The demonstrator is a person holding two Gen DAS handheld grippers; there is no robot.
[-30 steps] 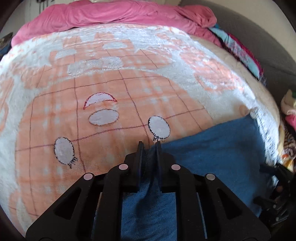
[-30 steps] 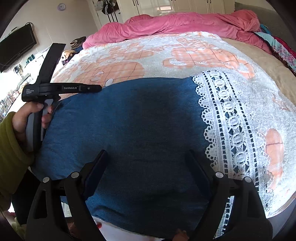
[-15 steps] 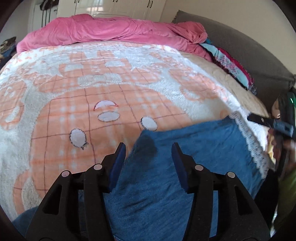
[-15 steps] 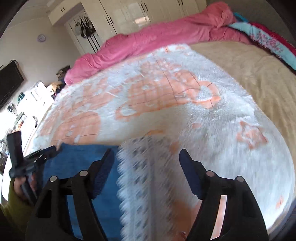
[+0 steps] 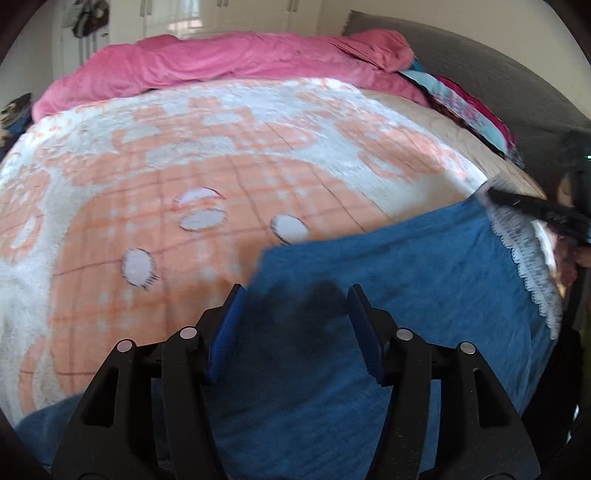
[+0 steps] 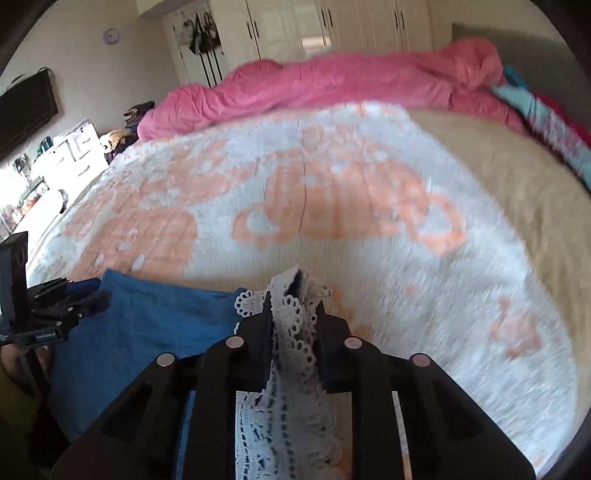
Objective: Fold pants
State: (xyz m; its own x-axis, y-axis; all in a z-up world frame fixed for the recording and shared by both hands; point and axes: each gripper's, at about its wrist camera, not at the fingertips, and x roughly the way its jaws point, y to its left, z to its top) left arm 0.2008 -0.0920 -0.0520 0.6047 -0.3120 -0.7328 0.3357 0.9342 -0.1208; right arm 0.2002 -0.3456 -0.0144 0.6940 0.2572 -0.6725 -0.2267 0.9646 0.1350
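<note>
Left wrist view: the blue pants (image 5: 388, 295) are seen laid flat on the near part of the bed, over an orange-and-white blanket (image 5: 184, 177)
Pants: folded blue denim with a white lace hem (image 6: 291, 332); in the left wrist view the hem runs along the right edge of the cloth
Right gripper (image 6: 293, 295): its jaws have just been closing and are pressed together on the lace hem, which is bunched and lifted between the black fingers
Left gripper (image 5: 295, 302): its jaws have just been opening and stand apart over the far left corner of the pants; the cloth lies between and below the blue pads (image 5: 227, 325), and no pinch is seen
Blanket: spread under the pants, with oval white patches just beyond the denim edge
Pink duvet (image 5: 221, 62): heaped along the far side of the bed
Beige sheet (image 6: 517, 173): shown to the right of the blanket
Wardrobe doors (image 6: 332, 29): white, behind the bed
Clock (image 6: 110, 36): round, on the wall at upper left in the right wrist view
</note>
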